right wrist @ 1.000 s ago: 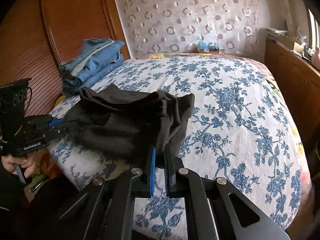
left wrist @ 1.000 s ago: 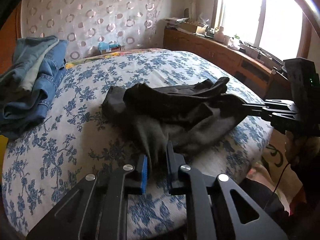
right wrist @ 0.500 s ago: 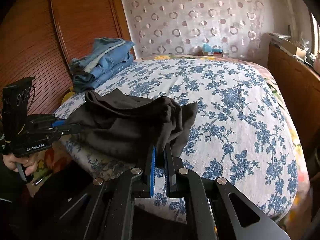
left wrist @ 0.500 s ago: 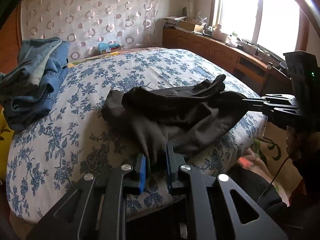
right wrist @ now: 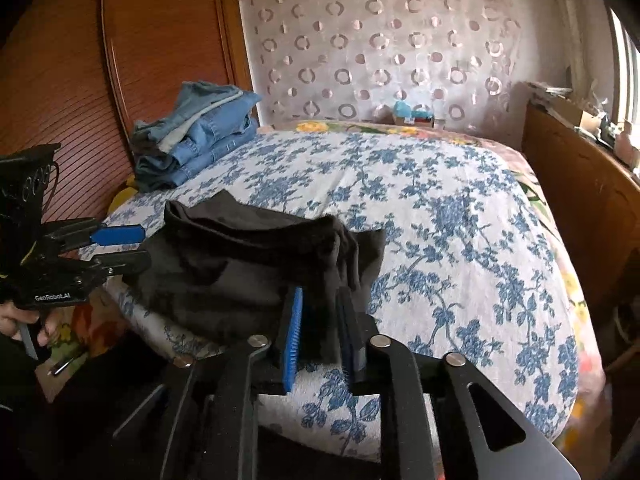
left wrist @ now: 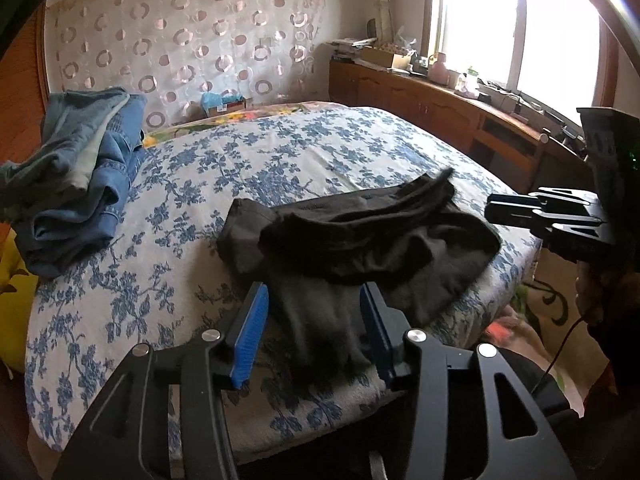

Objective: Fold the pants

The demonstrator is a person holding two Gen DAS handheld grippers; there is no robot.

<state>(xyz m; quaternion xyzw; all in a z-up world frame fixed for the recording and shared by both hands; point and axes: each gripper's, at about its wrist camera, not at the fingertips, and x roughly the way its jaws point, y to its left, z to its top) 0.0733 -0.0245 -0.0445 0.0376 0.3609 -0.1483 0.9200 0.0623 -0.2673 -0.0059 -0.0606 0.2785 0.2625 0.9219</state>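
Dark grey-black pants [left wrist: 360, 240] lie bunched near the front edge of the bed [left wrist: 280, 152], also seen in the right wrist view [right wrist: 240, 264]. My left gripper [left wrist: 316, 320] is open, its jaws standing either side of a hanging fold of the pants. My right gripper [right wrist: 320, 312] is open too, with the pants' edge loose between its jaws. The left gripper shows from the side in the right wrist view [right wrist: 124, 248], and the right gripper in the left wrist view [left wrist: 496, 212], apart from the cloth.
A stack of folded blue jeans [left wrist: 80, 176] sits at the bed's far left, also in the right wrist view [right wrist: 196, 132]. A wooden sideboard [left wrist: 440, 112] with clutter runs under the window. A wooden wardrobe [right wrist: 80, 80] stands at the left.
Both grippers have opened and let go of the pants. The pants have dropped onto the bed edge. Both grippers have drawn back a little from the cloth.
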